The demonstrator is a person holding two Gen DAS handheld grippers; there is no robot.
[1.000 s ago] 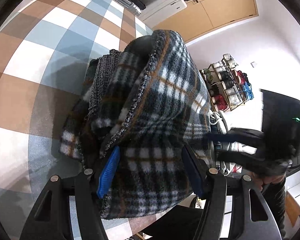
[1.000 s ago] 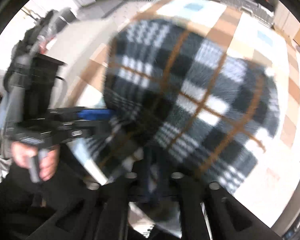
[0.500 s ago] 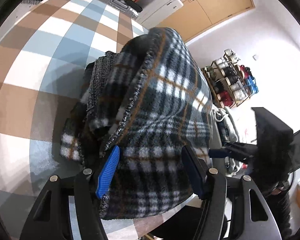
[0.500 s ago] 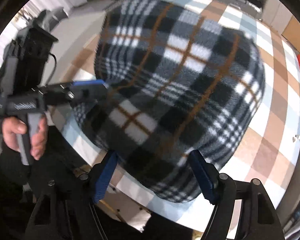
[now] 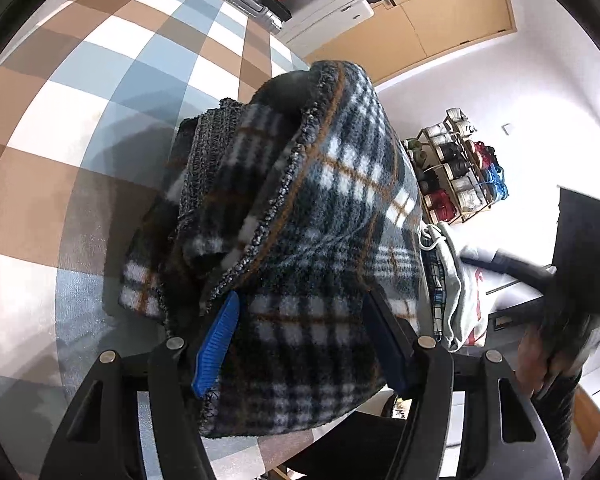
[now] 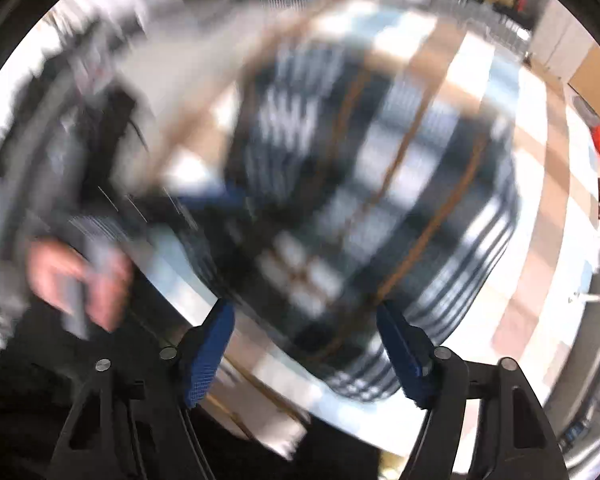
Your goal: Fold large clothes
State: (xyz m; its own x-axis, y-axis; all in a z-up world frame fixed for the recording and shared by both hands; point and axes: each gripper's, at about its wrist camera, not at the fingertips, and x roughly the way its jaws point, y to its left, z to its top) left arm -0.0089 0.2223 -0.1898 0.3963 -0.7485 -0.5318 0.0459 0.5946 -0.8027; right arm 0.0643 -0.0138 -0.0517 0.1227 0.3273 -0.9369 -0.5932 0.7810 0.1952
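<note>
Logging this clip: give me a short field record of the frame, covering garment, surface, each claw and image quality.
garment: plaid fleece garment, bundled in folds on the table
surface: checked tablecloth in brown, blue and white
left claw: left claw open, fingers either side of the garment's near edge, not clamped
right claw: right claw open, nothing between its fingers
background: shoe rack by the wall, grey clothing beside the table
image quality: left wrist view sharp; right wrist view heavily motion-blurred

the folded dark plaid fleece garment (image 5: 332, 216) looks thick, fuzzy and matt, edged with coarse knitted trim. the checked brown, blue and white table cover (image 5: 80, 92) looks smooth. ribbed blue rubbery finger pads (image 5: 216, 344) look matt.
</note>
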